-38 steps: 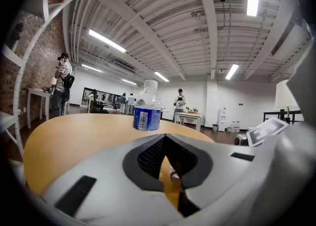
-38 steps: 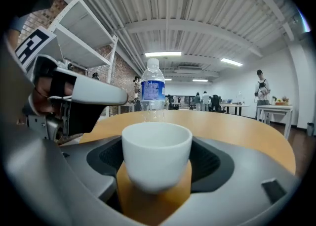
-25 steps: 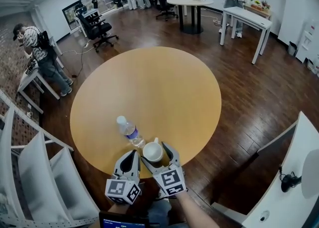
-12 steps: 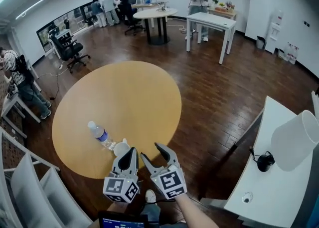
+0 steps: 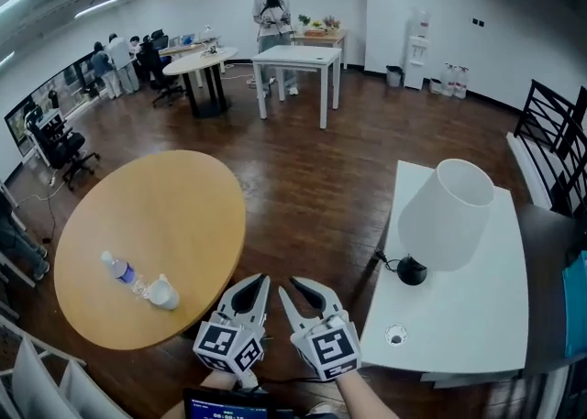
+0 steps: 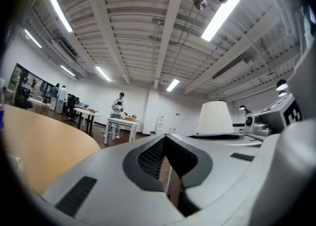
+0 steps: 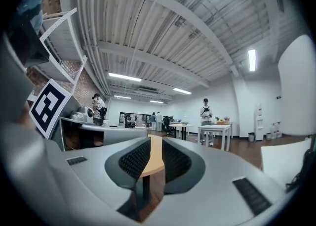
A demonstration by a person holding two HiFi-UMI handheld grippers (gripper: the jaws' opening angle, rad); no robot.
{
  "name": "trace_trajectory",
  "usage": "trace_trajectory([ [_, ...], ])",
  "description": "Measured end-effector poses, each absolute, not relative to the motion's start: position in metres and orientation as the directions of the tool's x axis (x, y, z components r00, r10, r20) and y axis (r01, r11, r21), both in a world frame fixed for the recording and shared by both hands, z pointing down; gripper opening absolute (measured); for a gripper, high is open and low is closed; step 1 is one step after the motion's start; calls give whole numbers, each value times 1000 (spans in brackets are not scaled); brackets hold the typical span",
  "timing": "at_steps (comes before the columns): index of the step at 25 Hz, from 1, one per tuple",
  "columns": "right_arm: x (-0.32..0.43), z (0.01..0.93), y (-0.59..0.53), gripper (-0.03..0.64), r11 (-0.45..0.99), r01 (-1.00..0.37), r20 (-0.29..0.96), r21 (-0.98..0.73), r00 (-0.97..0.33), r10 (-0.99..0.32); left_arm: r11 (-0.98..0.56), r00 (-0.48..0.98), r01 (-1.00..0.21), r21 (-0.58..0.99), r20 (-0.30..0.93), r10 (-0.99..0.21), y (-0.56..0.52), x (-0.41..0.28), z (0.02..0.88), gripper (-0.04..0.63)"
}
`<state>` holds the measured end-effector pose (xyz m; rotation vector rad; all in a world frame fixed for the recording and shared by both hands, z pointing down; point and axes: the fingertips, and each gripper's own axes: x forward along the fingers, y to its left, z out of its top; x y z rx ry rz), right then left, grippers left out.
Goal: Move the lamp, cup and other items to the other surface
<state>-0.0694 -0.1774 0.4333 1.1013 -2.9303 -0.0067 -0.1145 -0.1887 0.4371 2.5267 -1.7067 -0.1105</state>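
head view: round wooden table (image 5: 156, 225), conical white lampshade (image 5: 449, 211).

Your lamp shade (image 5: 448, 214) is plain white; the lamp base (image 5: 411, 271) under it is black, with a black cord. The rectangular table (image 5: 477, 325) is plain white too. The round table (image 5: 156, 215) is an even light tan. On it, the cup (image 5: 163, 294) is white and the water bottle (image 5: 123, 271) is clear with a blue label. The floor (image 5: 312, 188) is glossy dark reddish-brown planks, and the office chair (image 5: 62, 146) is black.
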Motion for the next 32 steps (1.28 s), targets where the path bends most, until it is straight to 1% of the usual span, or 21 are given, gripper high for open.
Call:
trace_trajectory([
  [5, -10, 430, -177, 74, 664, -747, -49, 25, -664, -746, -475, 475, -874, 101, -24, -880, -184, -59, 432, 6],
  [9, 12, 420, -168, 74, 637, -770, -67, 25, -637, -768, -510, 511, -855, 90, -22, -860, -178, -32, 430, 6],
  [12, 21, 419, -166, 74, 625, -780, -90, 26, -625, -776, -518, 518, -851, 88, -15, -855, -175, -23, 428, 6],
  [17, 20, 410, -159, 74, 641, -767, -62, 19, -641, -765, -527, 527, -845, 89, -25, -850, -173, -19, 427, 6],
  [24, 31, 411, -162, 74, 626, -779, -101, 30, -626, -774, -529, 530, -844, 83, -16, -848, -169, -9, 425, 6],
  [27, 36, 413, -159, 74, 626, -780, -84, 14, -625, -776, -540, 541, -838, 82, -12, -841, -170, -2, 427, 6],
  [32, 65, 418, -163, 75, 568, -823, -86, 12, -567, -819, -565, 565, -822, 70, -23, -825, -174, 18, 430, 6],
])
